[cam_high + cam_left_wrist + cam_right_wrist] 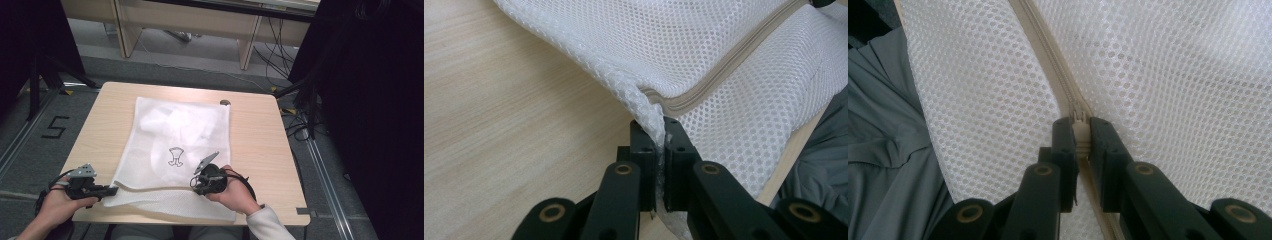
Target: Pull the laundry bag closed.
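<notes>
Left gripper [661, 131] fingers [642, 150] pinched on white mesh laundry bag's [704, 50] corner at lower centre, beige zipper [729, 70] upper right, wooden bench [509, 130] left.

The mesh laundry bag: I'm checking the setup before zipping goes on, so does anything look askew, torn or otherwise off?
Nothing looks damaged. The mesh bag lies slightly askew on the table, its near edge overhanging the front. The left gripper is shut on the bunched corner by the zipper's end; the right gripper is shut on the zipper pull. A small dark disc sits near the far edge.

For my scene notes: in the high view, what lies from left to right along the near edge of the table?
left gripper → mesh bag corner it pinches → zipper → right gripper → right hand
</notes>
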